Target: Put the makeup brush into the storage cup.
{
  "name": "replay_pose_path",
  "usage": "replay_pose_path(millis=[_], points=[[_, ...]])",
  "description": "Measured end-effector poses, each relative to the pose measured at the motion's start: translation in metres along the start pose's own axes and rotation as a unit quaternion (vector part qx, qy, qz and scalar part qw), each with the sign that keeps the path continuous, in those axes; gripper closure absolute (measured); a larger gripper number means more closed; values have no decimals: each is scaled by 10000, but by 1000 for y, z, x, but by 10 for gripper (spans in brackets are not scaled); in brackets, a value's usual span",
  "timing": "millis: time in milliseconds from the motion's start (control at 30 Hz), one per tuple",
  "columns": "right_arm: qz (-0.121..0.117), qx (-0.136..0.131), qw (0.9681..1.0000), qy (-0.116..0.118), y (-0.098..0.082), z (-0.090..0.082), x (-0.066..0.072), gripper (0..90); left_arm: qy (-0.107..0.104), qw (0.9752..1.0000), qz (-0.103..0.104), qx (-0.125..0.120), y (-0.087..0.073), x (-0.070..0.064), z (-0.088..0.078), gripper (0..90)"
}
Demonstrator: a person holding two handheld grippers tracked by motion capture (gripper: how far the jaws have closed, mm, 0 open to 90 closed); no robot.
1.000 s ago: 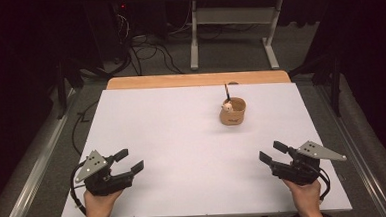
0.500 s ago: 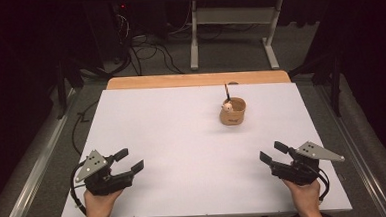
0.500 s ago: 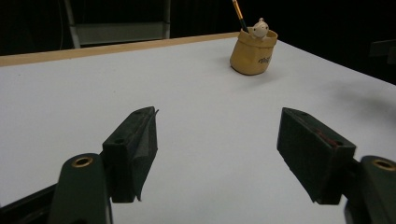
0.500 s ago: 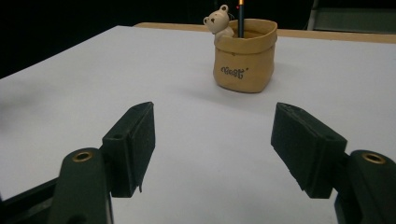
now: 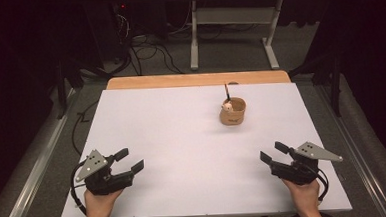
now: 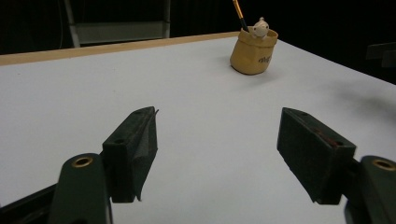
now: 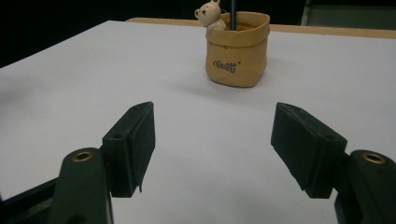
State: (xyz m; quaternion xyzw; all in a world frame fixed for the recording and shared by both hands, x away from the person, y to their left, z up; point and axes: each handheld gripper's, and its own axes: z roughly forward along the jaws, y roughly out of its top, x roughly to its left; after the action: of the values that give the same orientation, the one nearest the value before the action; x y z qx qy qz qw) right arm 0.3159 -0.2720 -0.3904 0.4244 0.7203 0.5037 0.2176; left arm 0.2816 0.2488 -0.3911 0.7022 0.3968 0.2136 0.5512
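Note:
A small tan pot (image 5: pixel 233 113) shaped like a paper bag stands upright on the white table (image 5: pixel 182 139), right of centre and toward the far side. A little bear figure sits on its rim and a dark pen (image 5: pixel 226 91) sticks up from it. The pot also appears in the left gripper view (image 6: pixel 253 52) and the right gripper view (image 7: pixel 237 49). My left gripper (image 5: pixel 129 160) rests near the front left corner, open and empty. My right gripper (image 5: pixel 274 153) rests near the front right, open and empty. Both are well short of the pot.
A wooden strip (image 5: pixel 197 80) runs along the table's far edge. Beyond it the floor holds cables (image 5: pixel 148 51) and a white metal frame (image 5: pixel 232 26). Dark floor drops away on both sides of the table.

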Motion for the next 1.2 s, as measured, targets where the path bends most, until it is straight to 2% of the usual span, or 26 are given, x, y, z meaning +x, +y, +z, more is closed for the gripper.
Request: replay_pose_path(millis=[367, 633, 867, 1200], points=[[-43, 75, 9999, -148, -3, 4, -2, 324, 16, 10000, -24, 9, 0, 1, 1, 294], [-172, 116, 9993, -300, -6, 6, -1, 321, 22, 10000, -23, 26, -1, 1, 0, 294], [-206, -73, 9988, -449, -7, 2, -1, 319, 14, 10000, -73, 35, -2, 2, 1, 294], [-197, -56, 9990, -406, -8, 3, 0, 320, -13, 10000, -32, 65, -2, 1, 1, 296]])
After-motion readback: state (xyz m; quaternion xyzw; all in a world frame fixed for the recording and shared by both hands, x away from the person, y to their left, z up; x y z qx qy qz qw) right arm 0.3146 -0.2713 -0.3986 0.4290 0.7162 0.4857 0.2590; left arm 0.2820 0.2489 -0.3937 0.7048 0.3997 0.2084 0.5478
